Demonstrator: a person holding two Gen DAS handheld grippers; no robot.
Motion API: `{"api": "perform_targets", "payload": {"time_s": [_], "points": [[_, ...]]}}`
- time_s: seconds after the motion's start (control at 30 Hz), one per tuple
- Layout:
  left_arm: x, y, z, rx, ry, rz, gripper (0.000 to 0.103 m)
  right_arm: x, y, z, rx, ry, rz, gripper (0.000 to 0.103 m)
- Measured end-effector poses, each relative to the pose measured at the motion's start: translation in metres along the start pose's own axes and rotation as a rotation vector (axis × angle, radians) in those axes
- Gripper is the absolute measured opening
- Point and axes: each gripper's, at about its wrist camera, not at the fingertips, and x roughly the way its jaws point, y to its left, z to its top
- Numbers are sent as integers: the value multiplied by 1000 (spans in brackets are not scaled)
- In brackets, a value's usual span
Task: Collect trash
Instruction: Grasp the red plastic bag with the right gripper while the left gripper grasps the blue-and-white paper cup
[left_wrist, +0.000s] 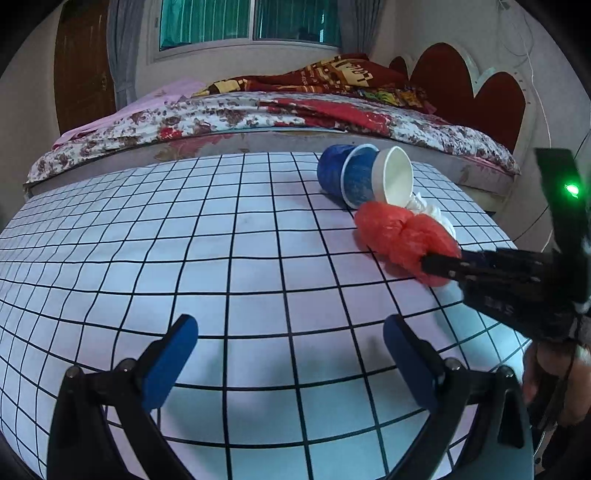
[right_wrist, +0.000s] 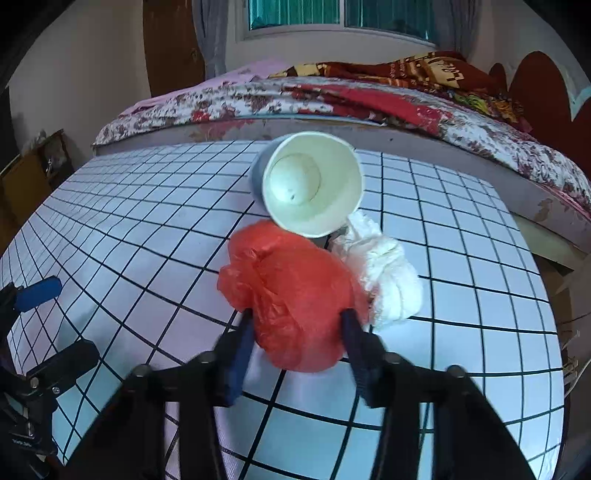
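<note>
Grid-printed white tablecloth covers the work surface, with a bed just behind it. Trash sits in one cluster toward the far right of the cloth: a crumpled red thin-plastic bag, a wad of white tissue paper touching its right side, a white paper cup lying on its side with the mouth toward the right wrist camera, and a blue paper cup lying beside it, mouth against the white cup's wall.

Right gripper: jaws drawn in on the red bag, one pad pressing each flank, the film bulging between and above them. The grip sits on the near lower part of the bundle. Whether the bag is clear of the cloth cannot be told.

Left gripper: jaws spread wide, nothing between them, over bare cloth well apart from the cluster.

Handling judgement: the bag is very light, soft and springy; film is slick, so a shallow pinch may slip out or catch only a fold. Better hold is across the bulk of the wad. Tissue is equally light and may drag along. Cups are light, thin-walled, crush easily; take them at the rim.
</note>
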Motion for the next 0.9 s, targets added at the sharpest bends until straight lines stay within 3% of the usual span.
{"api": "perform_targets", "payload": {"time_s": [0.2,0.3,0.43,0.5,0.63,0.8,0.9], "points": [[-3,-14,2,4,-11,-41,95,-48,-8,-20,-4,-89,-10,18],[-2,-28,8,11,-22,-65,93,-67,-34,-23,63,-130,-77,18],[11,-42,21,9,-17,-93,79,-70,-69,-17,151,-129,-118,18],[25,-43,32,-11,-14,-81,77,-67,-82,-13,178,-120,-121,18],[53,-34,46,-58,30,-40,61,-57,-89,-5,170,-108,-120,18],[74,-19,57,-95,53,-41,52,-41,-96,-2,180,-88,-103,18],[85,-11,58,-113,81,-38,26,-35,-95,-5,182,-83,-95,18]]}}
